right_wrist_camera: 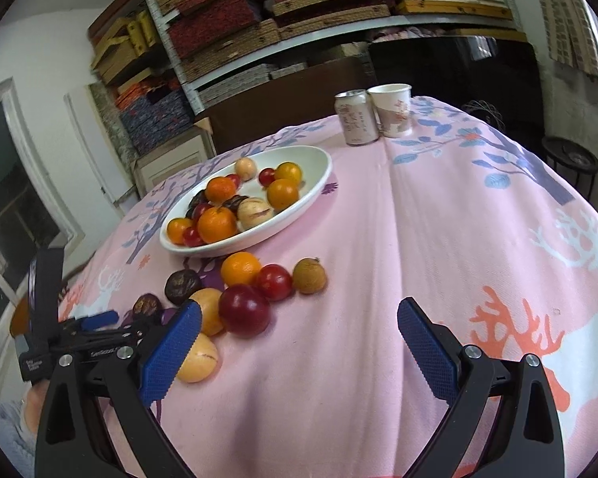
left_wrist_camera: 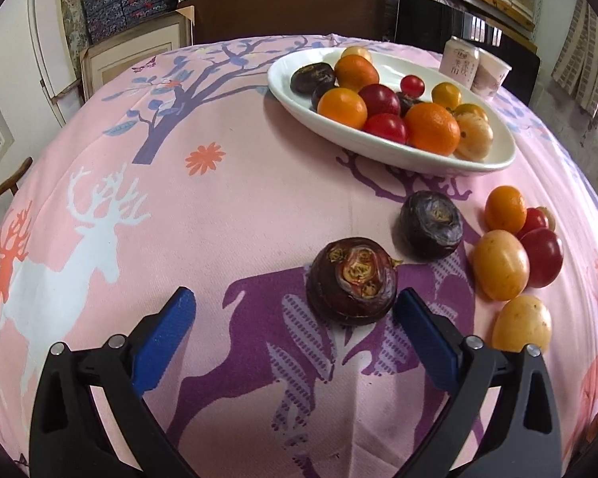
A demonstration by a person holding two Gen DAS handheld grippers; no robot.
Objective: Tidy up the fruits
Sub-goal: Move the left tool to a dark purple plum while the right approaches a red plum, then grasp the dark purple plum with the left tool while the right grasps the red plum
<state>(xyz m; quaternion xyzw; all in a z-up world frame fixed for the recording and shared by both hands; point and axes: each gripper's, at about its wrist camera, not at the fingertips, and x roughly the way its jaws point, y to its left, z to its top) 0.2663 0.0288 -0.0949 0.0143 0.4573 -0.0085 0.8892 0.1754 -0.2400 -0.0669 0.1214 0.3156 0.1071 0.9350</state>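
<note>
My left gripper [left_wrist_camera: 295,306] is open, low over the pink cloth. A dark water chestnut [left_wrist_camera: 353,281] lies at its tips, close to the right blue pad [left_wrist_camera: 418,326]. A second dark chestnut [left_wrist_camera: 430,225] sits just beyond. To their right, an orange [left_wrist_camera: 505,209], red tomatoes [left_wrist_camera: 542,257] and yellow fruits [left_wrist_camera: 500,265] are loose on the cloth. The white oval plate [left_wrist_camera: 378,147] behind holds several fruits. My right gripper [right_wrist_camera: 299,318] is open over bare cloth, with a red plum [right_wrist_camera: 244,310], a yellow fruit [right_wrist_camera: 198,358] and a brown longan [right_wrist_camera: 309,275] ahead to its left.
A drink can [right_wrist_camera: 357,123] and a paper cup [right_wrist_camera: 392,113] stand at the far side of the table, behind the plate [right_wrist_camera: 319,159]. Shelves of stacked boards and a dark chair back lie beyond. The round table drops away on all sides.
</note>
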